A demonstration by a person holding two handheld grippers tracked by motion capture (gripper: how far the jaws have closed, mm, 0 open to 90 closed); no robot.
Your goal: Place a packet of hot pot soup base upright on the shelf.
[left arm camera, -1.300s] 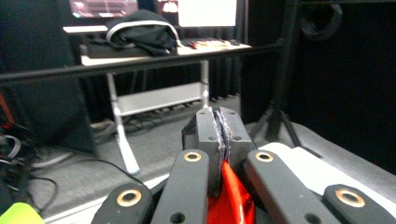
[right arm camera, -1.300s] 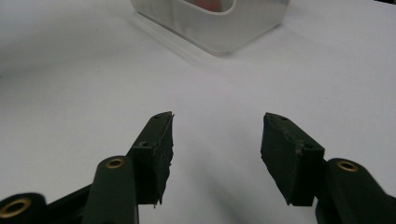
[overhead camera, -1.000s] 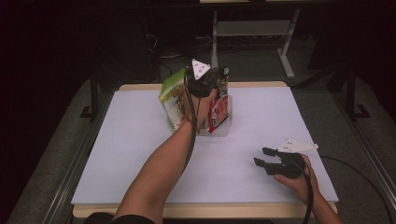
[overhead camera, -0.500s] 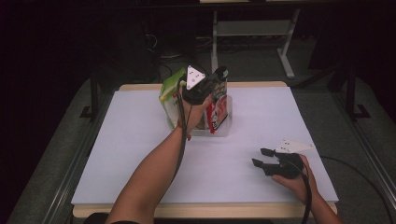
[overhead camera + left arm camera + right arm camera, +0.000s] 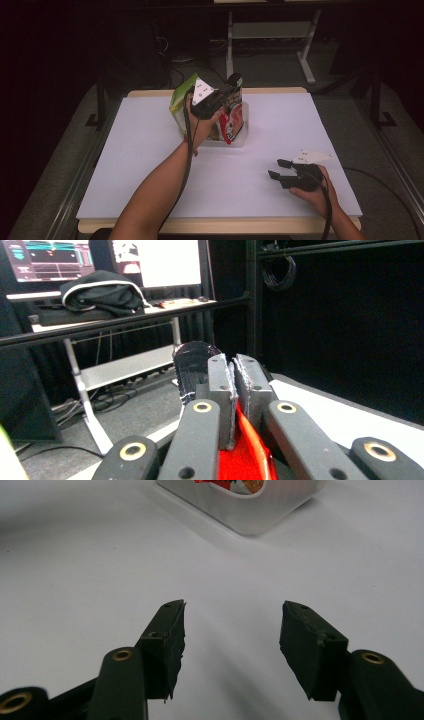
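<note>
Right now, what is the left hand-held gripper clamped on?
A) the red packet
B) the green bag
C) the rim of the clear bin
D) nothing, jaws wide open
A: the left gripper view shows the left hand-held gripper with its jaws nearly together on the red packet, which stands in the clear bin beside the green bag.

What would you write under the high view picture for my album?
Left gripper pinches a red packet in the clear tub; right gripper waits open.
</note>
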